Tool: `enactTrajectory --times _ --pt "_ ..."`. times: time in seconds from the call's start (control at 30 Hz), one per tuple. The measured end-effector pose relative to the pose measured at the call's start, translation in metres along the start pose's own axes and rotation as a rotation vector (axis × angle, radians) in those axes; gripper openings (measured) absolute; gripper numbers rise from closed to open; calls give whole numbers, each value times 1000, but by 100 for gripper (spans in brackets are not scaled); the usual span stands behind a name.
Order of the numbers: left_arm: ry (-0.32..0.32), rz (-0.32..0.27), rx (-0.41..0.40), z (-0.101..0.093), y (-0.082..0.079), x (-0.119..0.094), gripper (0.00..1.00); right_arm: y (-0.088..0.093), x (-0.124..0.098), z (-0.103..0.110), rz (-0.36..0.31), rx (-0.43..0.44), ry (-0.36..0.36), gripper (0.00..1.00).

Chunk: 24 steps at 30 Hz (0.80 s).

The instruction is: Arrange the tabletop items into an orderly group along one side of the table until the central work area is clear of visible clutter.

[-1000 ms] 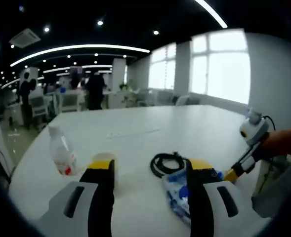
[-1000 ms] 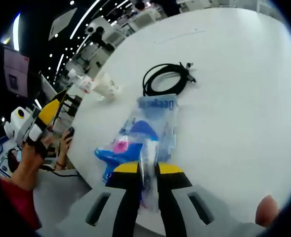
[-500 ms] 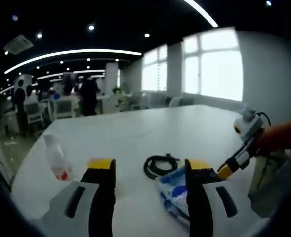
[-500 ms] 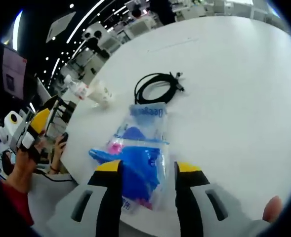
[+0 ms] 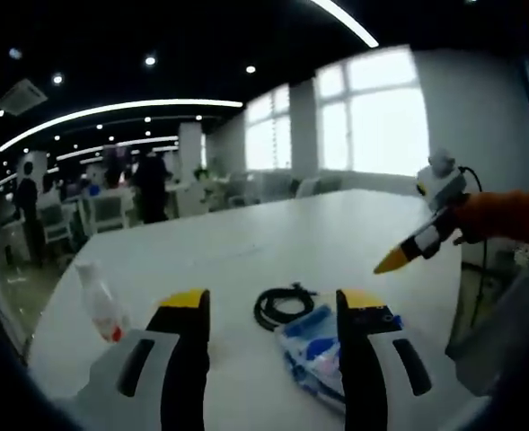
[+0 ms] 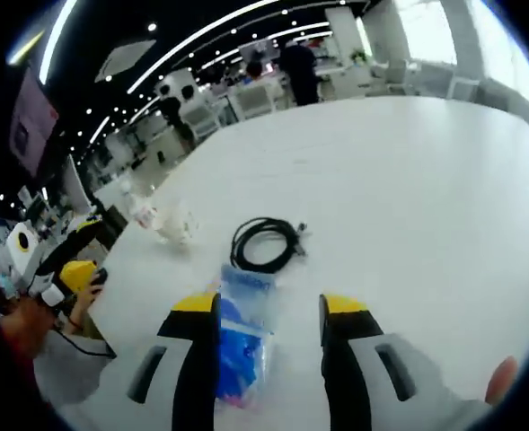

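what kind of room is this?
Probably an open-plan office: a large white table, desks with chairs behind it, people standing, strip lights on a dark ceiling and big windows.

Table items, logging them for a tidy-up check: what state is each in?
Clear plastic bag of blue items: lying flat, released.
Black coiled cable: coiled, on table.
Clear plastic bottle: upright.
Left gripper: open, empty.
Right gripper: open, empty.

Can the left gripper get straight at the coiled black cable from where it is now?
Probably yes. The left gripper is open, the black cable lies on the table just ahead between its jaws, and nothing sits between; the blue bag is beside it.
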<state>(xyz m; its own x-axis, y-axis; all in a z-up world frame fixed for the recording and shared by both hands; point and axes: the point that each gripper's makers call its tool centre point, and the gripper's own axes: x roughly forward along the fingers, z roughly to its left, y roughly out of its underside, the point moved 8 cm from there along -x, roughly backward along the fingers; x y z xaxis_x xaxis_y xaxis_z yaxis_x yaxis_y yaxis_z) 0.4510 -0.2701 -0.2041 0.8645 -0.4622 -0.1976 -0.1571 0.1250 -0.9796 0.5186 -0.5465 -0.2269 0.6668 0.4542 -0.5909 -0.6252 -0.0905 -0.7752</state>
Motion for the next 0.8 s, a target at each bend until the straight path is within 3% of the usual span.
enactTrajectory --times 0.13,0.3,0.8 --pt "18 11 -7 -5 2 -4 53 -19 12 1 -18 -109 56 44" --pt "29 18 17 -8 4 -5 53 -30 37 9 -7 -140 55 42" --pt "26 53 -18 0 17 2 53 -32 113 -6 100 -104 46 40"
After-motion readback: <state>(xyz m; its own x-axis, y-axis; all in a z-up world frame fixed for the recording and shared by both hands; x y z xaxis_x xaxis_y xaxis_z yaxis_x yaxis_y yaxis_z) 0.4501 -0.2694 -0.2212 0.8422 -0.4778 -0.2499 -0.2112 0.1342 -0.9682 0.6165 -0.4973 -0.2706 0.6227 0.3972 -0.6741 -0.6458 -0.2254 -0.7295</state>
